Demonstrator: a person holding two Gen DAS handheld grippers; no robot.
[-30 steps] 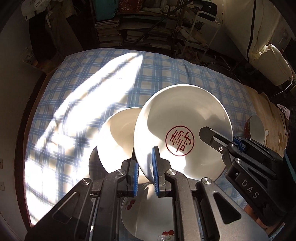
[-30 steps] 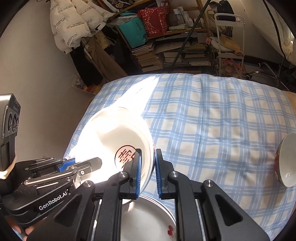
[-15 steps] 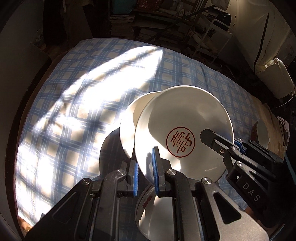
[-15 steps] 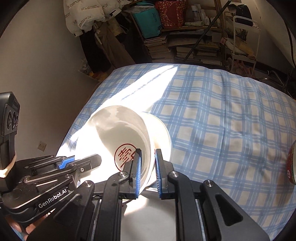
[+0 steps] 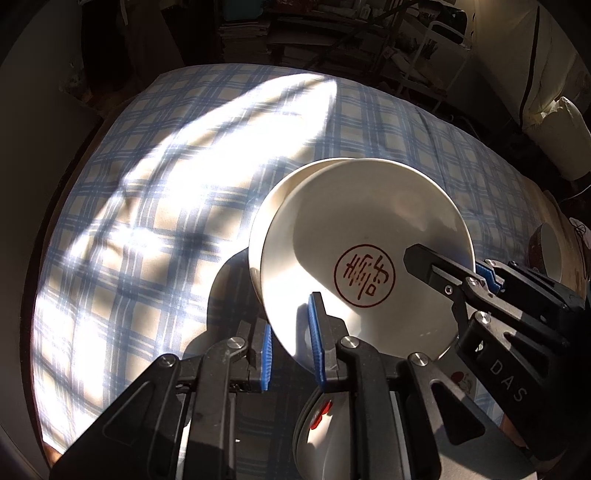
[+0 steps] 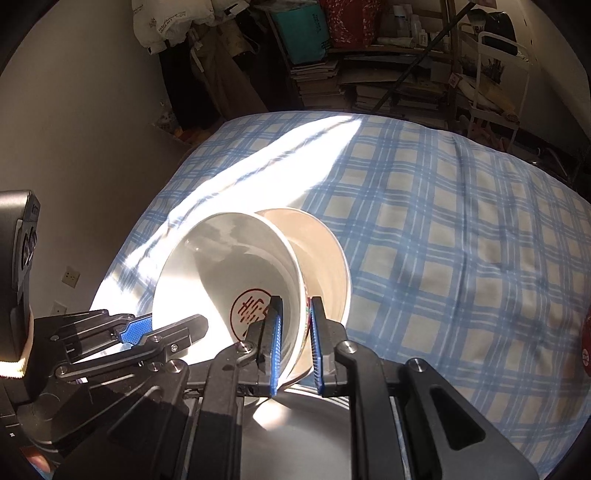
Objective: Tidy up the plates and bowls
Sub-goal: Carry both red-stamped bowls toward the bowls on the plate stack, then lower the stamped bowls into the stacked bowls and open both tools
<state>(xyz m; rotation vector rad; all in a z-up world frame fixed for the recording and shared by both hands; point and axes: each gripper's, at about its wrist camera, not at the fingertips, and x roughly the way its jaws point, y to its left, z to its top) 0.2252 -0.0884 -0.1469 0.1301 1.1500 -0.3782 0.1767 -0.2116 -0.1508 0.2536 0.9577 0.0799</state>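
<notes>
Lower centre of both views: the stamped bowl [image 5: 365, 258] is held tilted over a second bowl [image 6: 325, 258], its rim between both sets of tongs. The right tongs [image 6: 295, 328] are clamped on the rim. The left tongs [image 5: 290, 339] have just been opening; their pads bracket the rim, seemingly loosened.

Risk, as judged: with one-sided support, the bowl may swing or clatter onto the lower bowl.

Beneath, a plate [image 6: 314, 432] is partly hidden. Farther right, a red bowl [image 5: 546, 251] on the checked bed [image 6: 443, 240] is well apart; nothing blocks the way.

cloth: we see a blue-and-white checked cloth [image 6: 424, 236] part sunlit | back: stacked books [image 6: 317, 83], a teal bag [image 6: 301, 31], a white wire rack [image 6: 498, 74] | wall: what may be a socket [image 6: 71, 276]
</notes>
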